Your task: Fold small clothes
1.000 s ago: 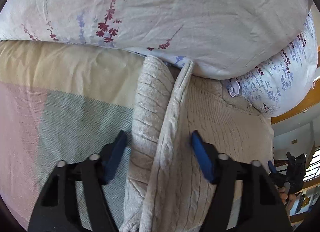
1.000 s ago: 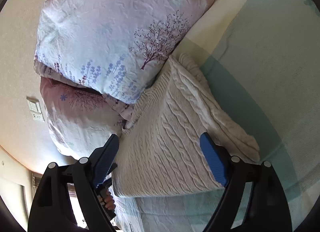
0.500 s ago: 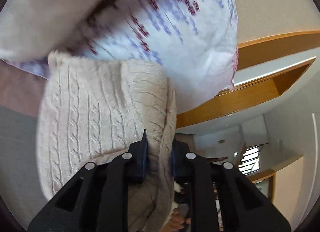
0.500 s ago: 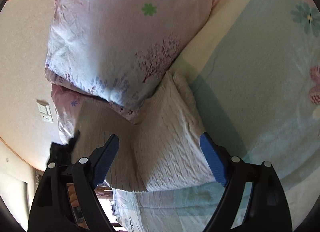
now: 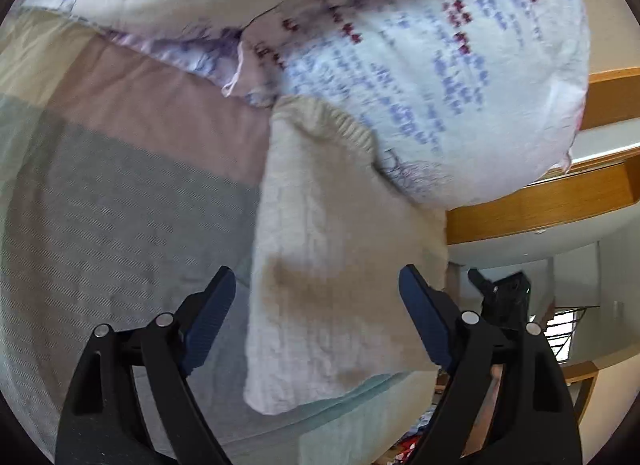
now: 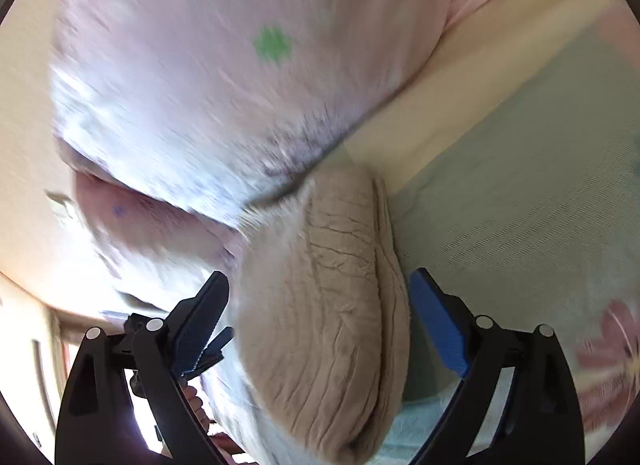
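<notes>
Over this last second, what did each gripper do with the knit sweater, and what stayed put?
The left gripper clamped the cream sweater, folded it over and has now let go, open. The right gripper stayed open and moved closer. The pillows and bedspread stayed put.

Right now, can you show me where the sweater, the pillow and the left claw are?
cream knit sweater (image 5: 332, 265): left wrist view, middle of its folded top.
flowery pillow (image 5: 460, 77): left wrist view, printed front.
left claw (image 5: 316, 321): left wrist view, gap between its open fingertips.

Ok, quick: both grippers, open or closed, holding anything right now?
Left gripper: open, holding nothing; the folded cream cable-knit sweater lies between its fingers.
Right gripper: open, holding nothing; the same sweater sits between its fingers.
</notes>
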The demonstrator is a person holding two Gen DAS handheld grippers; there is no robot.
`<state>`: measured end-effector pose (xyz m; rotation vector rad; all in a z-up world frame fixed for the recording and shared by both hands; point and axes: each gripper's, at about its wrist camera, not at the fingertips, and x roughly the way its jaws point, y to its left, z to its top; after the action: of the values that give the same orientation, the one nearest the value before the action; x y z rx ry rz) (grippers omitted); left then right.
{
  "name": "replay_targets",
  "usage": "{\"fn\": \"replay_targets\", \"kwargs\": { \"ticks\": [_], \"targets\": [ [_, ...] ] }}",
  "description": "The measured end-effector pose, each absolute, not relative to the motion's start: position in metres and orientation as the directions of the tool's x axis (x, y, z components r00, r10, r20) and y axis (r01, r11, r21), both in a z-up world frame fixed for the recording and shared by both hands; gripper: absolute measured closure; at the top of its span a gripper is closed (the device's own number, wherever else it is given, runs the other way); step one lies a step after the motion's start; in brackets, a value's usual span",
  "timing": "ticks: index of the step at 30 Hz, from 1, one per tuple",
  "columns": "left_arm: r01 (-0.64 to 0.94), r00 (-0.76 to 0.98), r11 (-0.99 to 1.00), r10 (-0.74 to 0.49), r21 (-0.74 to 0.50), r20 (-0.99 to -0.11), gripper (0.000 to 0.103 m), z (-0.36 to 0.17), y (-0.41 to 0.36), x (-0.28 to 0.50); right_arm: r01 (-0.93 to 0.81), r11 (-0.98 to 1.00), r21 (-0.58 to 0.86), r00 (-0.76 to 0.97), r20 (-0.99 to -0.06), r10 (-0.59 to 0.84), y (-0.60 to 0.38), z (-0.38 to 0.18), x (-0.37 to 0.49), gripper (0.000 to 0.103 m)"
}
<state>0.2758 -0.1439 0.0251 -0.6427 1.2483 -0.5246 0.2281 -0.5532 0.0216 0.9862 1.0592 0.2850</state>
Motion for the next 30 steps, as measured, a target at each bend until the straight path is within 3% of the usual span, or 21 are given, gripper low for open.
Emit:
{"fn": "replay_targets", "kwargs": {
  "ticks": [4, 5, 6, 7, 8, 10, 12, 14, 18, 20, 22, 23, 24, 25, 26, 27, 28, 29, 30],
  "targets": [
    [0.036, 0.202, 0.762, -0.639, -0.646, -0.742, 0.02, 0.001, -0.146, 0.273, 0.248, 0.576, 0.779, 0.387, -0.625, 0.678, -0.528, -0.002, 0.253, 0.018],
    [0.043, 0.195, 0.768, -0.634, -0.639, -0.748, 0.02, -0.003, -0.154, 0.273, 0.251, 0.58, 0.775, 0.37, -0.63, 0.683, -0.523, -0.007, 0.255, 0.035],
    [0.051, 0.2, 0.772, -0.629, -0.634, -0.751, 0.019, -0.007, -0.159, 0.273, 0.254, 0.585, 0.77, 0.361, -0.637, 0.681, -0.518, -0.011, 0.256, 0.043],
    [0.072, 0.233, 0.775, -0.626, -0.628, -0.745, 0.03, -0.005, -0.167, 0.273, 0.261, 0.586, 0.767, 0.367, -0.64, 0.675, -0.515, -0.015, 0.254, 0.05],
    [0.101, 0.233, 0.763, -0.641, -0.638, -0.731, 0.042, -0.006, -0.173, 0.276, 0.258, 0.561, 0.787, 0.39, -0.616, 0.684, -0.513, -0.014, 0.251, 0.063],
    [0.099, 0.231, 0.76, -0.645, -0.642, -0.728, 0.06, -0.005, -0.177, 0.279, 0.246, 0.532, 0.81, 0.422, -0.583, 0.694, -0.51, -0.008, 0.242, 0.067],
    [0.122, 0.226, 0.719, -0.691, -0.684, -0.687, 0.067, -0.001, -0.164, 0.281, 0.222, 0.538, 0.813, 0.439, -0.576, 0.69, -0.502, 0.003, 0.237, 0.069],
    [0.17, 0.239, 0.692, -0.72, -0.702, -0.651, 0.068, 0.015, -0.138, 0.276, 0.167, 0.516, 0.84, 0.433, -0.533, 0.727, -0.485, 0.018, 0.234, 0.072],
    [0.225, 0.334, 0.733, -0.677, -0.642, -0.656, 0.062, 0.046, -0.084, 0.265, 0.039, 0.515, 0.856, 0.385, -0.488, 0.783, -0.427, 0.032, 0.244, 0.073],
    [0.238, 0.378, 0.843, -0.537, -0.482, -0.754, 0.054, 0.044, -0.079, 0.269, 0.013, 0.587, 0.81, 0.356, -0.552, 0.754, -0.4, 0.027, 0.255, 0.071],
    [0.216, 0.39, 0.913, -0.407, -0.347, -0.826, 0.053, 0.037, -0.068, 0.27, 0.026, 0.727, 0.686, 0.297, -0.7, 0.649, -0.375, 0.014, 0.269, 0.059],
    [0.205, 0.389, 0.925, -0.377, -0.32, -0.841, 0.053, 0.036, -0.063, 0.269, 0.066, 0.738, 0.671, 0.301, -0.719, 0.626, -0.373, 0.01, 0.27, 0.056],
    [0.199, 0.403, 0.924, -0.382, -0.327, -0.832, 0.049, 0.039, -0.06, 0.264, 0.109, 0.697, 0.709, 0.347, -0.684, 0.642, -0.38, 0.012, 0.266, 0.055],
    [0.194, 0.432, 0.921, -0.389, -0.337, -0.814, 0.039, 0.043, -0.05, 0.257, 0.128, 0.661, 0.739, 0.386, -0.651, 0.653, -0.387, 0.014, 0.264, 0.051],
    [0.184, 0.476, 0.927, -0.374, -0.326, -0.796, 0.032, 0.049, -0.042, 0.247, 0.142, 0.637, 0.758, 0.425, -0.628, 0.652, -0.393, 0.015, 0.261, 0.043],
    [0.177, 0.502, 0.935, -0.355, -0.309, -0.789, 0.028, 0.054, -0.038, 0.239, 0.157, 0.62, 0.769, 0.463, -0.612, 0.642, -0.399, 0.015, 0.259, 0.041],
    [0.17, 0.518, 0.941, -0.339, -0.293, -0.786, 0.027, 0.057, -0.037, 0.233, 0.172, 0.619, 0.766, 0.459, -0.619, 0.638, -0.4, 0.012, 0.262, 0.047],
    [0.163, 0.524, 0.945, -0.327, -0.284, -0.786, 0.026, 0.059, -0.036, 0.23, 0.188, 0.632, 0.752, 0.435, -0.641, 0.633, -0.396, 0.006, 0.268, 0.084],
    [0.156, 0.527, 0.949, -0.316, -0.275, -0.789, 0.022, 0.06, -0.035, 0.223, 0.19, 0.666, 0.722, 0.428, -0.671, 0.605, -0.393, 0.004, 0.271, 0.089]
  ]
}}
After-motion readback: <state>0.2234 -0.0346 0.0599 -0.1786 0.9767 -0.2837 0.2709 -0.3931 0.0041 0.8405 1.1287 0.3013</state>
